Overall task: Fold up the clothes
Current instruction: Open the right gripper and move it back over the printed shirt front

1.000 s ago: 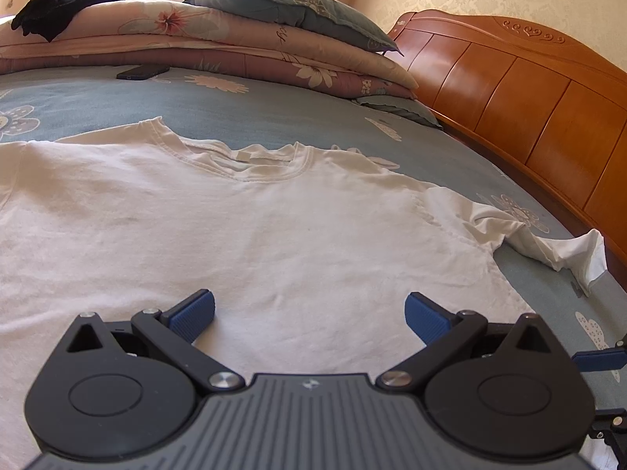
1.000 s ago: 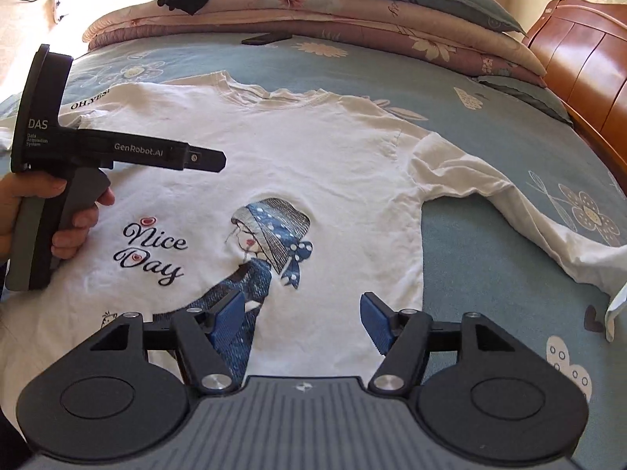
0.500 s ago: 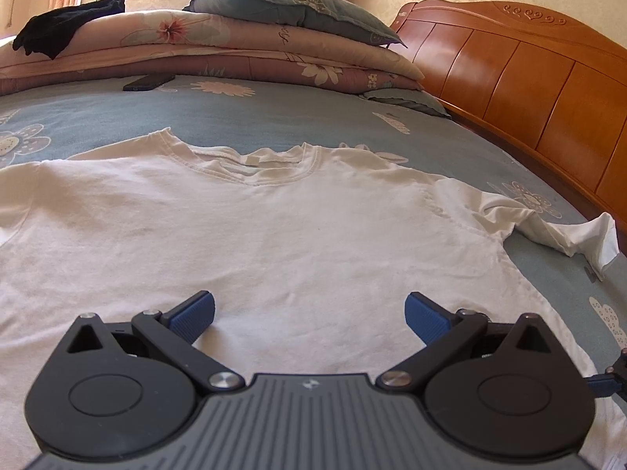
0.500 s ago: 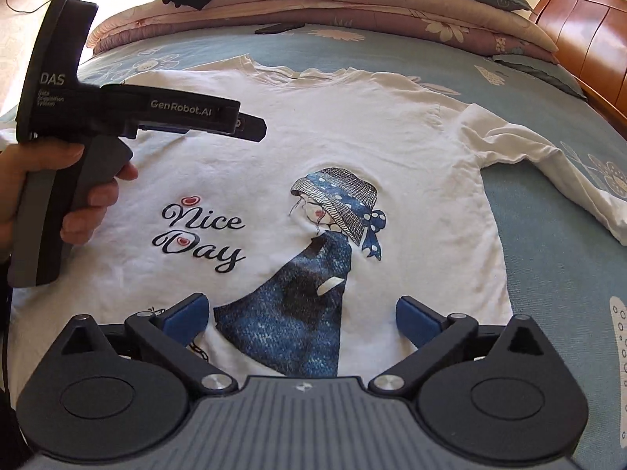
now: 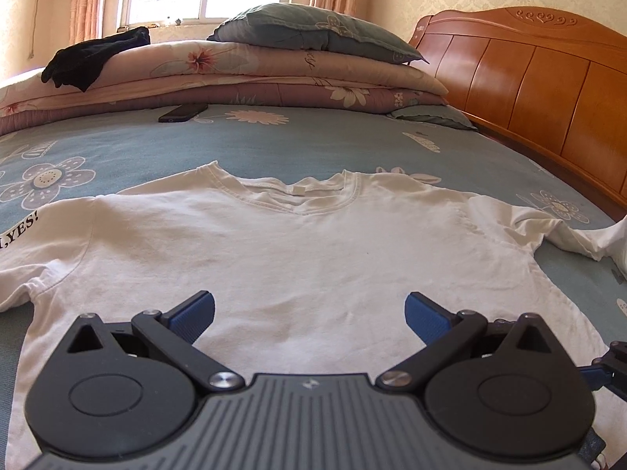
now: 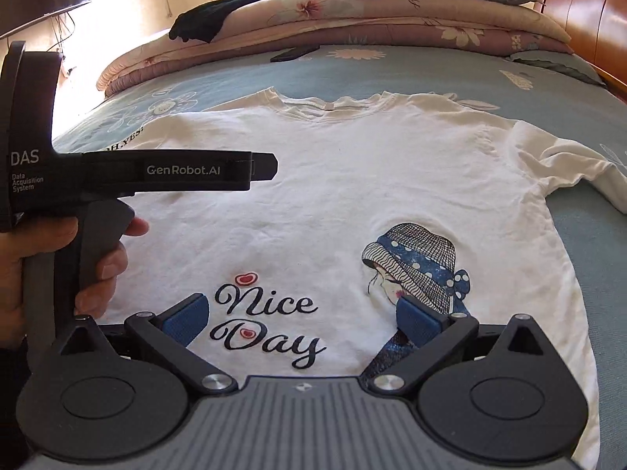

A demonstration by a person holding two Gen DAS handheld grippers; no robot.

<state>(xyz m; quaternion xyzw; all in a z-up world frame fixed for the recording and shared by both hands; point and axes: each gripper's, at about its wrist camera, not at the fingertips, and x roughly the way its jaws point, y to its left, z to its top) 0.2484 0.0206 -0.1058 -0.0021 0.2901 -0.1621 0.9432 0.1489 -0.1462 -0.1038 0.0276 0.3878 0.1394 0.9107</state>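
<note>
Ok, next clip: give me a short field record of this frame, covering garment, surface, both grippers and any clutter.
garment: white T-shirt, spread flat, print side up, "Nice Day" print
surface: blue floral bedsheet
left gripper: open, empty, over the shirt
right gripper: open, empty, over the shirt's lower part
fold progress: none yet
clutter: phone on the sheet; black garment on stacked quilts

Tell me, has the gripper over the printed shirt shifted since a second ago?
Yes. The right gripper slid left across the shirt, from the girl print toward "Nice Day".
</note>
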